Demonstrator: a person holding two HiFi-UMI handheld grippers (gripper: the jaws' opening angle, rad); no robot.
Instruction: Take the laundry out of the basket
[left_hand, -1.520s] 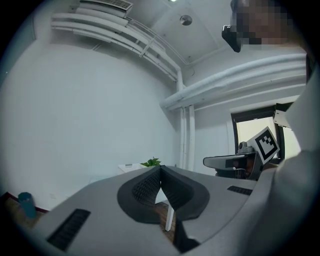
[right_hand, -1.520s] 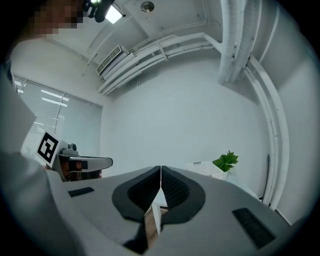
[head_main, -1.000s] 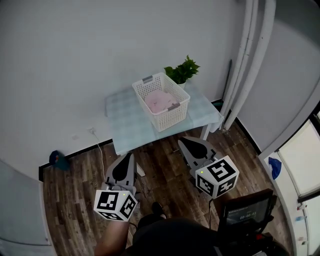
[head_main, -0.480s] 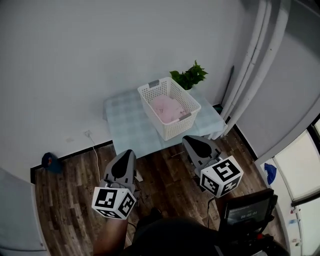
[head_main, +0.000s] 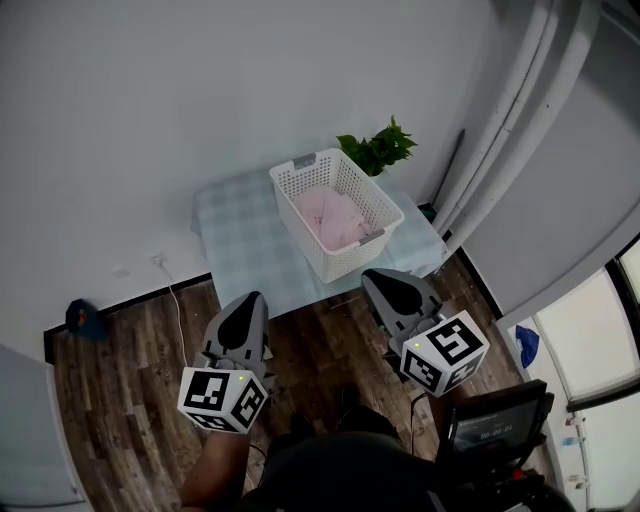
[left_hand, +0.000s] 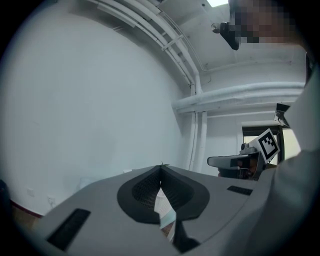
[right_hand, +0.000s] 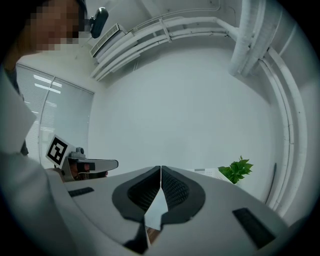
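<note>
Well short of the white laundry basket (head_main: 347, 262), down-left, our left claw (head_main: 248, 305) stays closed on nothing. The pink laundry (head_main: 335, 218) still lies inside it, on the counter (head_main: 240, 232). Our right claw (head_main: 385, 283), just short of the basket, is closed and empty too. Only our view has swung, and nothing is lifted yet.

I count two grippers, my left gripper (head_main: 250, 300) and right gripper (head_main: 374, 277). There is one basket (head_main: 300, 166), one heap of laundry (head_main: 335, 218), one table (head_main: 238, 232) and one plant (head_main: 378, 150).
</note>
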